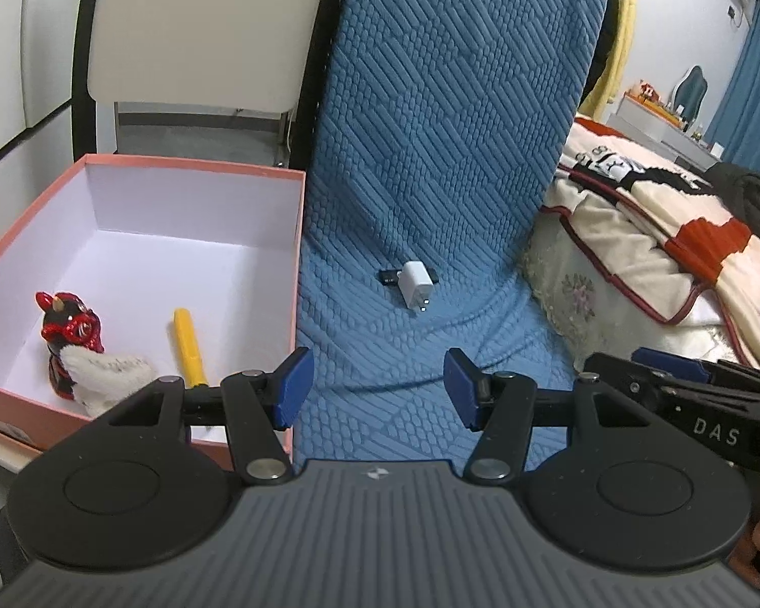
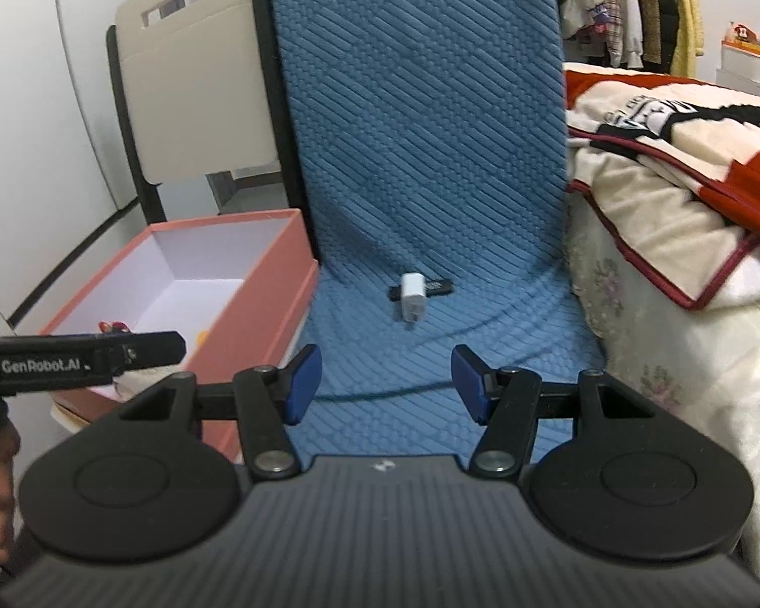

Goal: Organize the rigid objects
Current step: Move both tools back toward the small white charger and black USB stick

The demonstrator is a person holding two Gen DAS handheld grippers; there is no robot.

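Two grippers hover side by side over a blue quilted chair cushion [image 1: 430, 177]. The left gripper [image 1: 375, 387] has its two blue-padded fingers [image 1: 294, 387] spread apart with nothing between them; the right gripper [image 2: 387, 385] is likewise released and empty, its blue pads [image 2: 468, 380] standing well apart.

On the seat of the cushion, ahead of both grippers, lie two small items touching each other: one white plug-in charger [image 1: 414, 285], its prongs pointing toward the cameras, resting across one black USB stick [image 1: 389, 276] that lies flat beneath it.

To the left of the cushion stands one open pink cardboard box [image 1: 142, 164] with a white interior, just beside the seat edge. Inside it are three things: one red glittery horned figurine [image 1: 68, 327] upright near the front left, one piece of cream fuzzy fabric [image 1: 111, 375] against the figurine, and one yellow pen-like stick [image 1: 188, 347] lying flat beside them.

A bed with one red, cream and black blanket [image 2: 684, 162] lies to the right.
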